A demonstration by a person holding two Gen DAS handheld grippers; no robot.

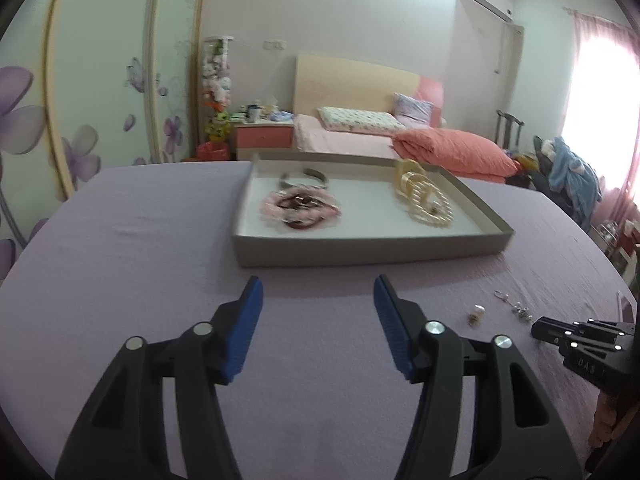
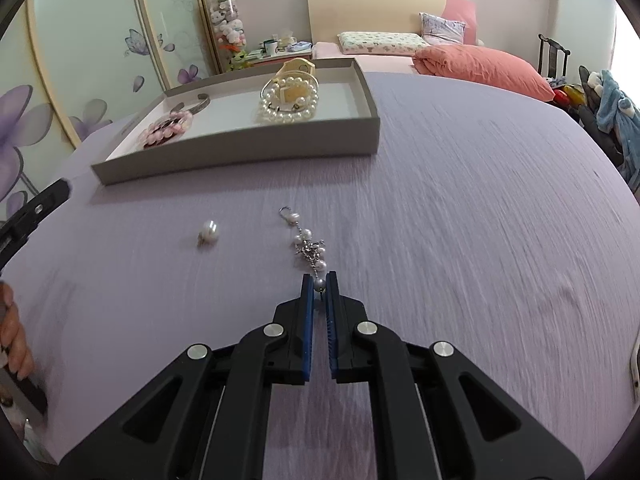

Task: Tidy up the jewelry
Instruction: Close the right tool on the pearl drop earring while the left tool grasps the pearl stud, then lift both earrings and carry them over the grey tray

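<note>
The right tool (image 2: 319, 285) is pinched shut on the near end of a pearl charm (image 2: 308, 243), a short chain of pale beads with a hook, lying on the lilac table (image 2: 460, 220). A loose pearl (image 2: 208, 233) sits at its 9 o'clock. The left tool (image 1: 318, 294) gapes empty. The tray (image 2: 240, 152), at 11 o'clock, holds bracelets (image 2: 289, 100).

Each gripper (image 2: 319, 286) is black plastic with ribbed blue pads and silver round pins.

Tray (image 2: 240, 152) lies behind earring (image 2: 310, 246) and pearl (image 2: 208, 232).
</note>
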